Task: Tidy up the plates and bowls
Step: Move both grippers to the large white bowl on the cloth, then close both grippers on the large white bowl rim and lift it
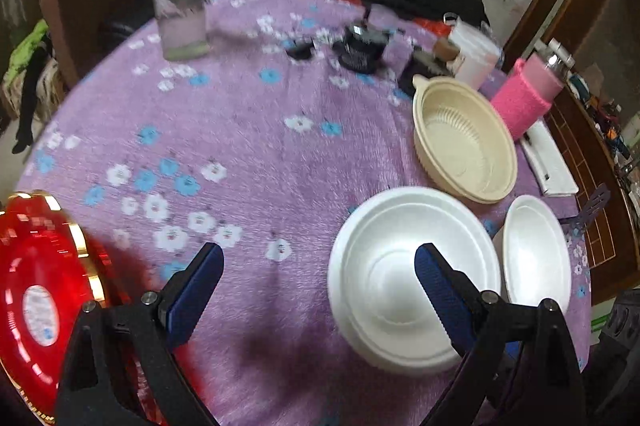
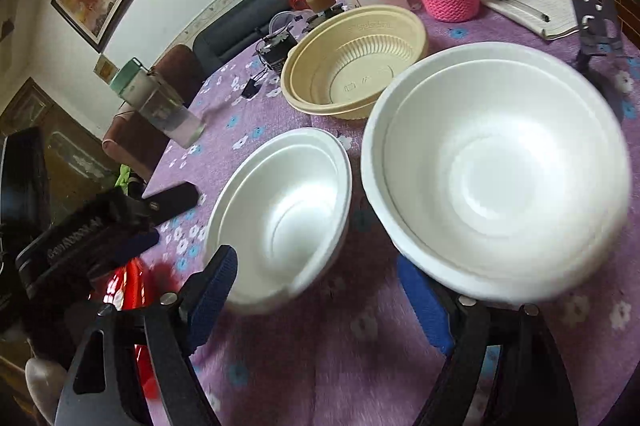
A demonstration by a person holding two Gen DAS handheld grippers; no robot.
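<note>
Plainly both tongs, left (image 1: 319, 262) and right (image 2: 316, 268), gape empty.

left tool (image 1: 319, 262) — black angular frame, triangular cut-outs, silver screws at the pivots, blue ribbed pads on both fingers (image 1: 199, 284), right tool (image 2: 317, 274) — same black frame, silver screws, blue textured pads
</note>
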